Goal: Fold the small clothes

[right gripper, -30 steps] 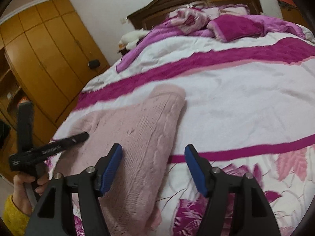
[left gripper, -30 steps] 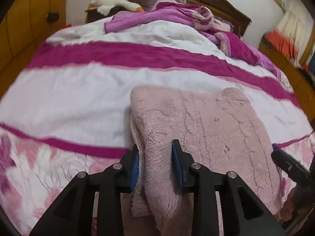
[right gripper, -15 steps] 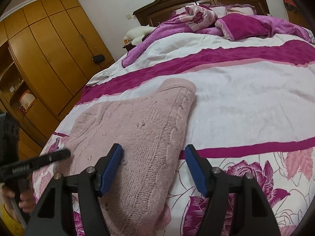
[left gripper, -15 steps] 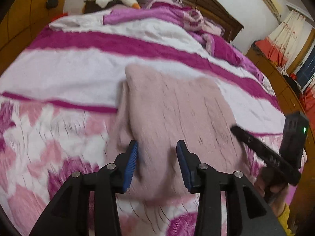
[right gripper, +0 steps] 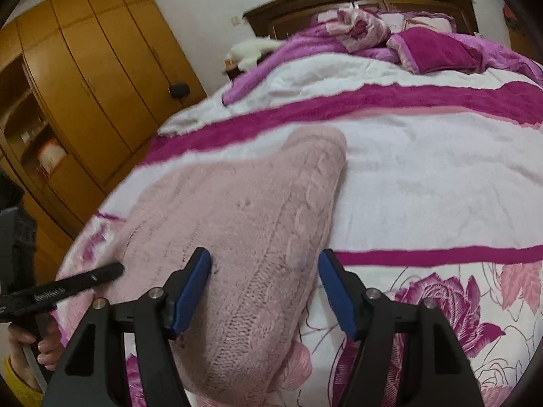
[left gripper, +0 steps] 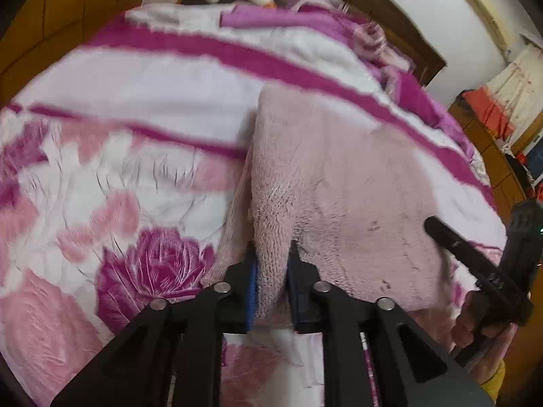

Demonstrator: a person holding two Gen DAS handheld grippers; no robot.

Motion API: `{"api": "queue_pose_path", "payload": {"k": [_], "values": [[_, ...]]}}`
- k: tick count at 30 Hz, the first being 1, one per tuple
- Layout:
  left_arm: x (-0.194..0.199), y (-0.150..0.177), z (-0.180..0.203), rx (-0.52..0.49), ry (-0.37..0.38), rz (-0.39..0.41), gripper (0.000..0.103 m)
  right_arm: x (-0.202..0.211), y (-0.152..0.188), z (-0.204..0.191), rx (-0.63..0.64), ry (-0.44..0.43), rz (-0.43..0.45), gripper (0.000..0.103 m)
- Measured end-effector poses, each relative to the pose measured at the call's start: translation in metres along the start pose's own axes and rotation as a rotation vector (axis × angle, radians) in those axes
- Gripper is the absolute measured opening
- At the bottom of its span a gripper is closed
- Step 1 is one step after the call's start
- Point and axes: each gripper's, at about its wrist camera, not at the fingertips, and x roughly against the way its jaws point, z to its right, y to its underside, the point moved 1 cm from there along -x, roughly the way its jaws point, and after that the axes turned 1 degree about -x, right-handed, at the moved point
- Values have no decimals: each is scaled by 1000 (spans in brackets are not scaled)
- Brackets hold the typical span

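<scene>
Pink fuzzy knitted sweater [left gripper: 339, 186] lies folded on the bed's white and magenta flowered blanket [left gripper: 101, 176], near its front edge. On the left side of this garment, the left gripper [left gripper: 273, 271] is clenched on a fold of the near hem, with fabric squeezed between the blue pads [left gripper: 251, 291]. To the right, the right gripper [right gripper: 264, 291] hangs released above the sweater's near right edge, its fingers wide apart and not touching the knit.

Bed [right gripper: 424, 176] – pink sweater [right gripper: 258, 237], crumpled blanket [right gripper: 434, 51]
</scene>
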Motion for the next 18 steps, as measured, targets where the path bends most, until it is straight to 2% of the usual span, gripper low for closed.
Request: {"api": "queue_pose_path", "payload": {"k": [2,4,8,9,13,16,18], "values": [[6,-2,1,8,-20,22,6,-6,3,1,-1,-6,-25,70],[17,-7,4,14,-28,37,6,-5,3,4,-21,-15,-30,71],[40,-22,23,-52,-60,121,6,10,-3,6,-29,-13,33,71],[41,-27,27,-69,-55,138,6,17,-5,6,-36,-26,66,68],[31,-49,47,-148,-10,143,6,31,-9,7,-41,-88,159,37],[0,-64,55,-176,-13,129,6,27,-8,7,-32,-95,159,35],[-18,-67,51,-172,-42,108,6,15,-6,9,-29,-69,110,35]]}}
